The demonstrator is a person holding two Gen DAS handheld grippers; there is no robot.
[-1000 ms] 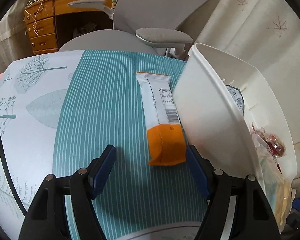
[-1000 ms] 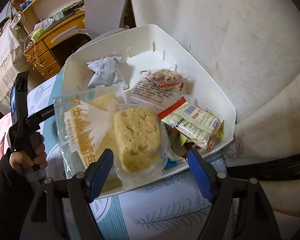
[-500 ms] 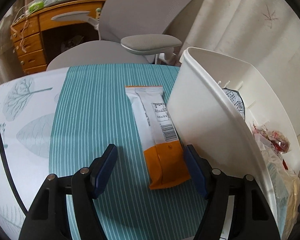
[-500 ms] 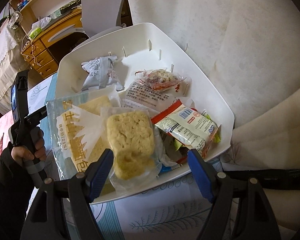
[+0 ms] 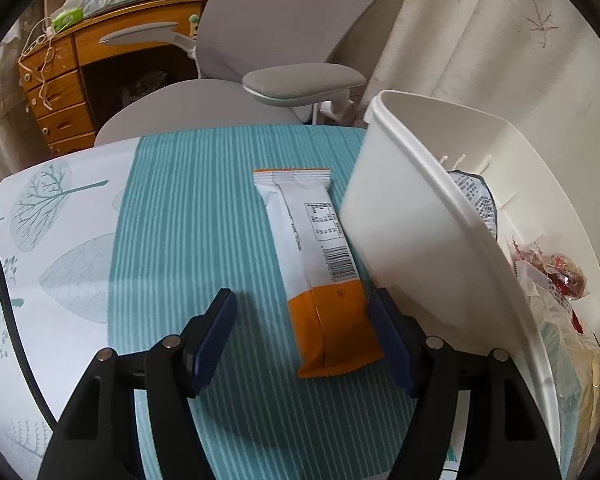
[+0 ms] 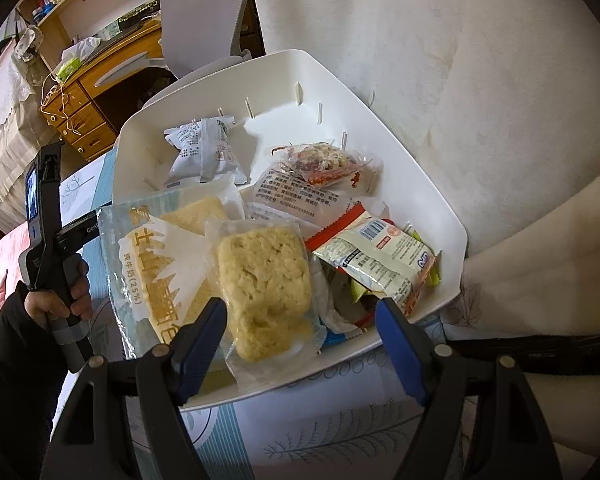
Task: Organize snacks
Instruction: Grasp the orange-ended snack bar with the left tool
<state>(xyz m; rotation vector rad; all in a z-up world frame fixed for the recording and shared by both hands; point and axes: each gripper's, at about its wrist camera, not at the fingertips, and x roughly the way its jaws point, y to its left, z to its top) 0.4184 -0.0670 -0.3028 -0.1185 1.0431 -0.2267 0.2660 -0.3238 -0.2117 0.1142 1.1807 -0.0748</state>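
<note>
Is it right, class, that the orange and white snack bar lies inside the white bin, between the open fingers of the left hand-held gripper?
Not quite. The snack bar lies on the striped cloth beside the white bin, not inside it. The rest holds: the left hand-held gripper is open around the bar's orange end. The left wrist view shows this.

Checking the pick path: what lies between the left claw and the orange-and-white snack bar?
Nothing: in the left wrist view the snack bar already lies between the open left claw fingers, on striped cloth.
</note>
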